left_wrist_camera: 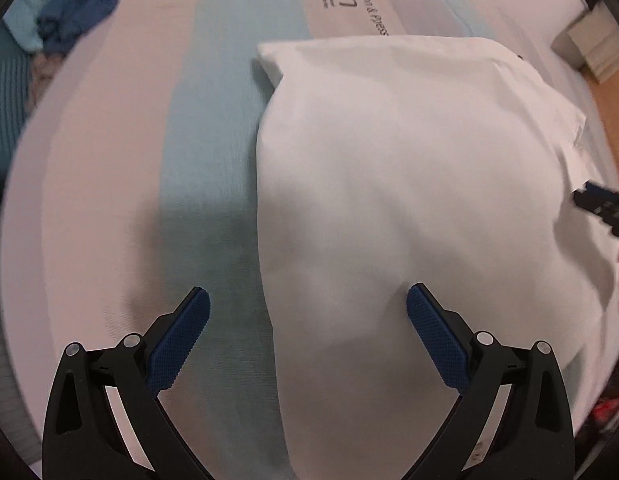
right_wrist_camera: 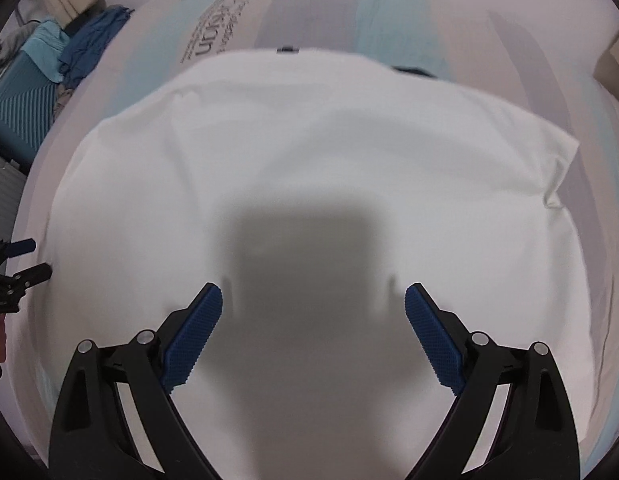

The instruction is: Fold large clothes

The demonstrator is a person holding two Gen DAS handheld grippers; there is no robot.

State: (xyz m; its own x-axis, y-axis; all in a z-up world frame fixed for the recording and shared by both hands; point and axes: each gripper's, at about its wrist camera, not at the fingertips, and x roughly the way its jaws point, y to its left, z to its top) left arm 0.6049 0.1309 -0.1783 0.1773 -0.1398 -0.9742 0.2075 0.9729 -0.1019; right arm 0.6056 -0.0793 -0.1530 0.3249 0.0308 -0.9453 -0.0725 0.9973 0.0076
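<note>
Both sets of fingers are spread wide and holding nothing: the left gripper (left_wrist_camera: 308, 306) hangs over the near left edge of the white garment (left_wrist_camera: 409, 184), the right gripper (right_wrist_camera: 313, 304) sits above its middle. The garment is lying flattish on the mattress (left_wrist_camera: 109, 160), partly folded I'd guess, so both look lined up to grab an edge for another fold
</note>
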